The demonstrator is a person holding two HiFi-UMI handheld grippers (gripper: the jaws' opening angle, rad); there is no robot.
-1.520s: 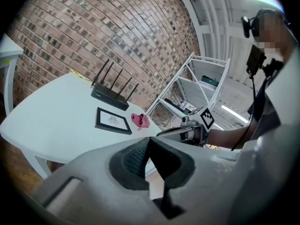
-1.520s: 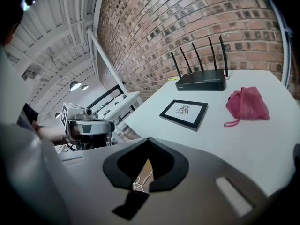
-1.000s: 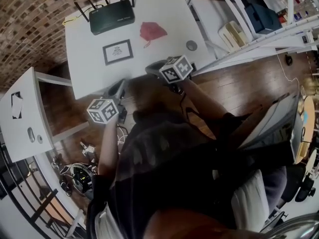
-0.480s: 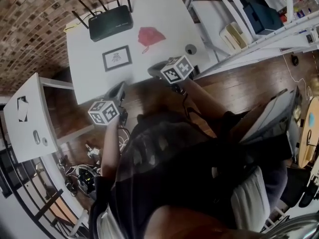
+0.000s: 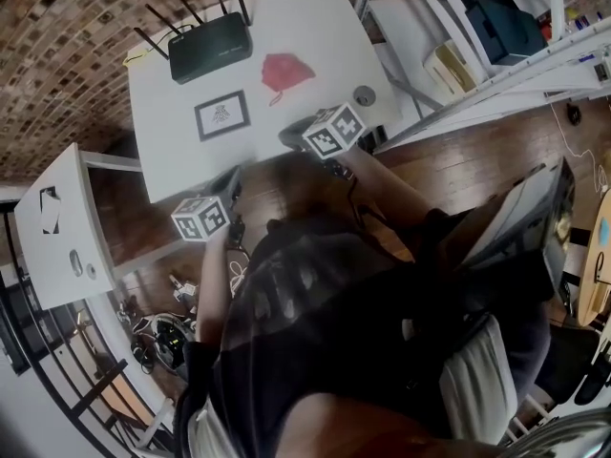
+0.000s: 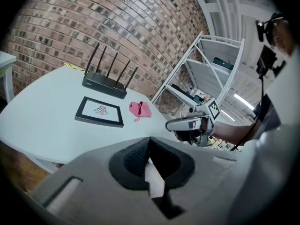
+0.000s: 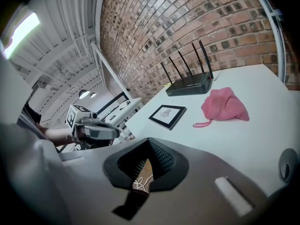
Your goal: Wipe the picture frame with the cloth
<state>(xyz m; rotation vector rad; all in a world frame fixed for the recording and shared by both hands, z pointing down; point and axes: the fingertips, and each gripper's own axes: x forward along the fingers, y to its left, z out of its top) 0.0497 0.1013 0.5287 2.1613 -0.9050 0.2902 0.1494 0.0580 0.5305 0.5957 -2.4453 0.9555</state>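
Lying flat, black picture frame point(image 5: 221, 115) (crumpled pink cloth point(image 5: 286, 70) nearby)

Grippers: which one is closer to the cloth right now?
The right gripper, at the table's near edge just short of the pink cloth; the left gripper sits farther off, toward the table's left corner.

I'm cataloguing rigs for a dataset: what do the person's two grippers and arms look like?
The left gripper and right gripper are grey, rounded shells with black ribbed jaws. Each carries a white marker cube printed with black squares. A thin dark cable runs from the right gripper along the forearm. The person wears a dark top; the forearms are unsleeved.
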